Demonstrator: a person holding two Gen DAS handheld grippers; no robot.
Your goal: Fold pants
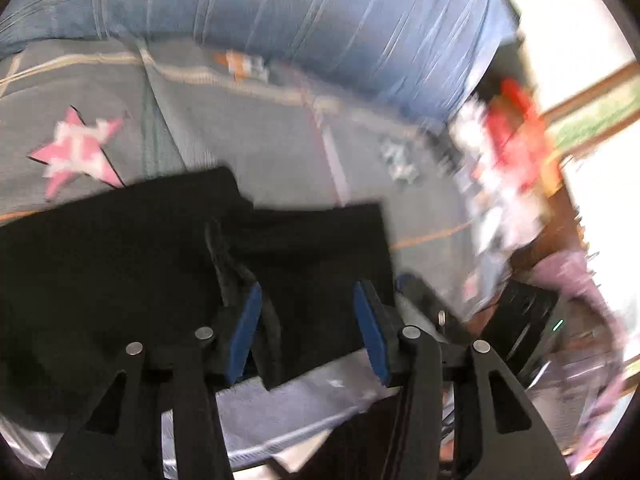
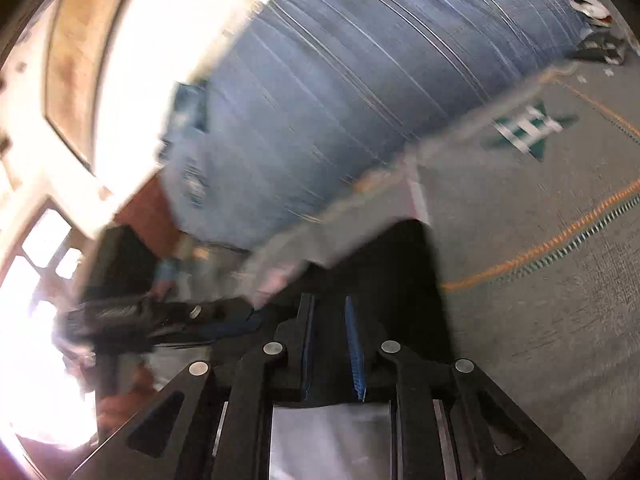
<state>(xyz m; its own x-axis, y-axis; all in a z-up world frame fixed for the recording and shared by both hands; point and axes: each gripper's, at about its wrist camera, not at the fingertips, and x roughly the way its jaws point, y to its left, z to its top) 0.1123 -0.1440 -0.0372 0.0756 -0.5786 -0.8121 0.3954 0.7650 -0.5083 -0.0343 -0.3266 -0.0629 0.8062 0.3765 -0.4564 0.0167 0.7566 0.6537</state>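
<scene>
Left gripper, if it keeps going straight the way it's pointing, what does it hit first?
Probably the black pants: the left gripper has its fingers apart with that dark cloth directly ahead, though blur leaves depth uncertain.

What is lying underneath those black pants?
The black pants lie on a grey bedspread patterned with stars and stitched lines. Whatever pattern sits directly beneath the fabric is covered.

One pair of black pants (image 1: 132,264) is counted on the grey bedspread (image 1: 248,136). Two stars are seen beyond it: one pink star (image 1: 76,152), one green star (image 2: 532,128). One blue pillow (image 1: 304,20) is seen.
</scene>
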